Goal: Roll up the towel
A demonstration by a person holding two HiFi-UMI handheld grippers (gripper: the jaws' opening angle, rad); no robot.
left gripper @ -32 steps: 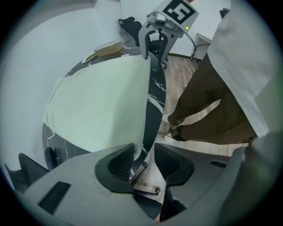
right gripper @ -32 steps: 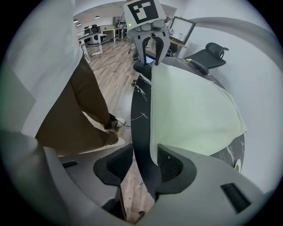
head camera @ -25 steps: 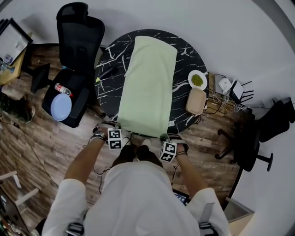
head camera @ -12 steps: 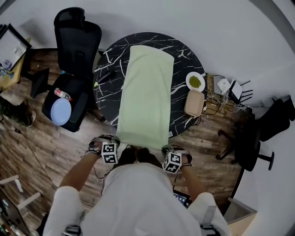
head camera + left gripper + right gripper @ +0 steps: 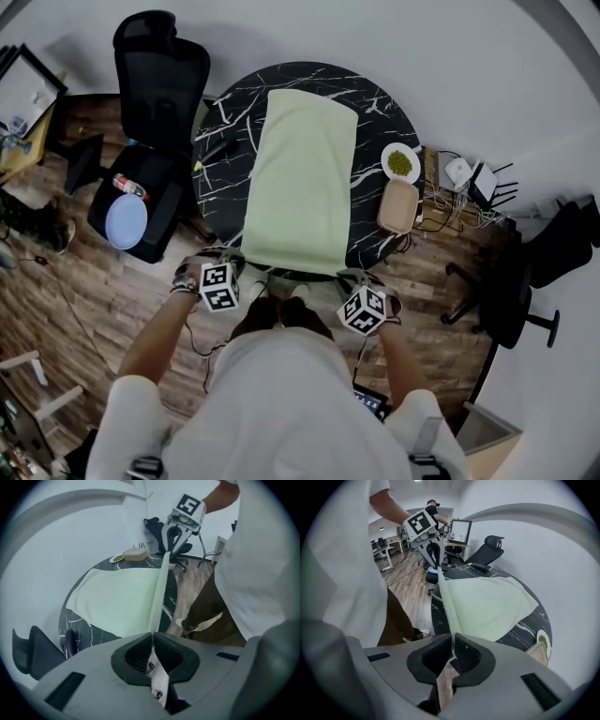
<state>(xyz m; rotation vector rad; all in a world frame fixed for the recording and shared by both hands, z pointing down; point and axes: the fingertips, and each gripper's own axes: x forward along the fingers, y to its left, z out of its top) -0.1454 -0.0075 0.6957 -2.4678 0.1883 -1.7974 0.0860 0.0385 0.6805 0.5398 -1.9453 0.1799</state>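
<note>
A pale green towel [image 5: 302,178] lies lengthwise across the round black marble table [image 5: 225,122]. Its near edge is lifted off the table and stretched between my two grippers. My left gripper [image 5: 234,272] is shut on the near left corner, and in the left gripper view the towel [image 5: 126,602] runs from my jaws up to the right gripper [image 5: 174,529]. My right gripper [image 5: 349,279] is shut on the near right corner. In the right gripper view the towel [image 5: 487,604] runs from its jaws to the left gripper [image 5: 427,541].
A white plate with green food [image 5: 401,163] and a tan lidded box [image 5: 398,205] sit at the table's right edge. A black office chair [image 5: 155,84] holding a blue plate [image 5: 127,221] stands to the left. Cables and adapters [image 5: 464,183] lie on the floor to the right.
Both grippers have risen with the towel's near corners, lifting the near edge off the table. The marker cubes have rolled, and the right one sits further right than before.
</note>
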